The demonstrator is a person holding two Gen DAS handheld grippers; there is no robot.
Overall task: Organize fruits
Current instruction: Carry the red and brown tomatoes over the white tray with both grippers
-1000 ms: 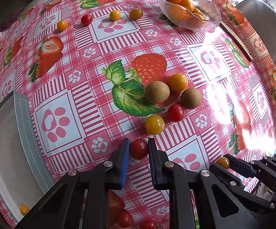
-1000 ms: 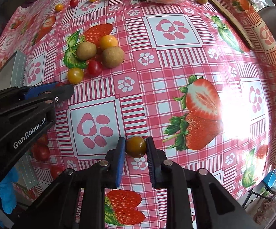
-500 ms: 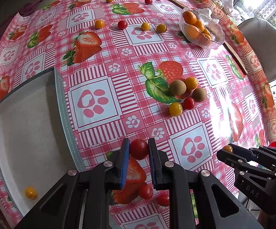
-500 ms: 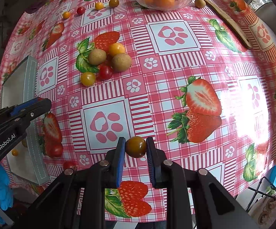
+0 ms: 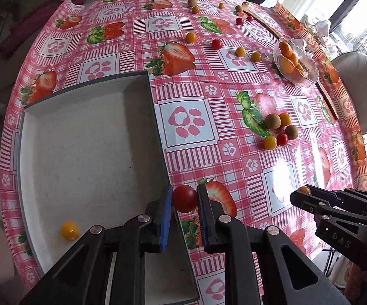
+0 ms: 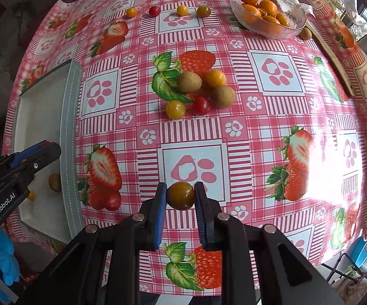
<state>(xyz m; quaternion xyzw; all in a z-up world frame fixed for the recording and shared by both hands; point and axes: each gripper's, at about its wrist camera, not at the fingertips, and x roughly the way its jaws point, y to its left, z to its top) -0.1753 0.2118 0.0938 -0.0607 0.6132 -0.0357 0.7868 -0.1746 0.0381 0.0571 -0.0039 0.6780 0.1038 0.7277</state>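
Since the last frames both tongs have lifted; tray (image 5: 86, 137) now fills the left of the left wrist view. My left gripper (image 5: 184, 200) pinches a red cherry tomato (image 5: 184, 198) at lower centre, over the tray's right rim. My right gripper (image 6: 180, 196) pinches a brownish tomato (image 6: 180, 195) above the tablecloth (image 6: 234, 132). Both are near-round, with no clear long axis. A yellow tomato (image 5: 69, 230) lies in the tray, lower left.

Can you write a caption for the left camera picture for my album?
Left hand-held gripper holds a red cherry tomato at the white tray's edge.
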